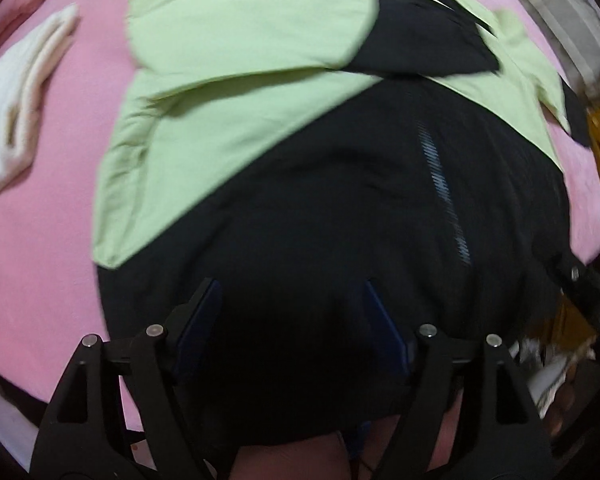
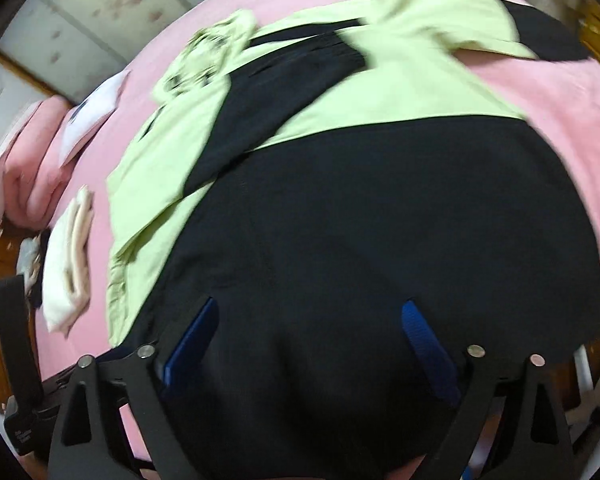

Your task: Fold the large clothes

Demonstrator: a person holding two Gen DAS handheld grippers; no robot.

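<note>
While the black-and-green jacket (image 1: 340,200) lies spread on the pink bed (image 1: 40,240), both tools stand over its near hem.

Step in hand: judged to be the start of a fold from the near edge; a sleeve already lies folded across the chest at the far side.
Jacket position: flat on the bed, collar far, black lower half near, zip (image 1: 444,196) running near to far.
Left gripper (image 1: 292,320): wide open, blue pads either side of black cloth; holds nothing. Contact with the cloth cannot be told.
Right gripper (image 2: 308,332): likewise wide open over the black hem, nothing held.
Next move, as judgement: lower both tools onto the hem, close on a firm pinch of cloth, then carry the near edge towards the far side.
Risk: thin slippery cloth may slide out, or only the top layer may be caught.
Other items: folded white cloth (image 2: 68,264) on the left; pink pillows (image 2: 32,164) far left.
</note>
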